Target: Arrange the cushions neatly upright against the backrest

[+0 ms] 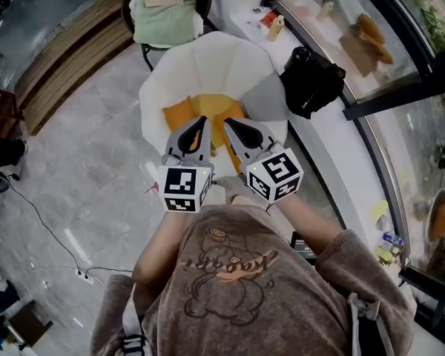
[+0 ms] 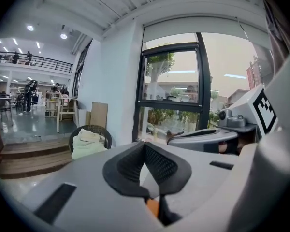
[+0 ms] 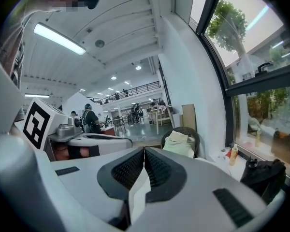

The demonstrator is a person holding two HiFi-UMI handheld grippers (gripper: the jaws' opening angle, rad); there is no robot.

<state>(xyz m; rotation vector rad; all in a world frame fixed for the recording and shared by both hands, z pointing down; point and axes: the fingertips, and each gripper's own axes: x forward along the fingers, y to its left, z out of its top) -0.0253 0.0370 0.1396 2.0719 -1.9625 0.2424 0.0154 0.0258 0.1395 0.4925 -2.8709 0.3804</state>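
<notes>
Two tools, left tool (image 1: 202,121) and right tool (image 1: 227,124), jaws closed, empty, side by side over flat orange fabric cushion (image 1: 179,114) on white scalloped armchair (image 1: 208,61) seat; soft grey cushion (image 1: 268,97) at seat's right edge.

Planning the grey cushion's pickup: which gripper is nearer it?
Right. The right gripper hovers beside the grey cushion; the left gripper is farther, over the orange cushion.

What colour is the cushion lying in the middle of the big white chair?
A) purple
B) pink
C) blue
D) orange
D: the head view shows an orange cushion on the seat of the white chair, with a grey cushion next to it.
</notes>
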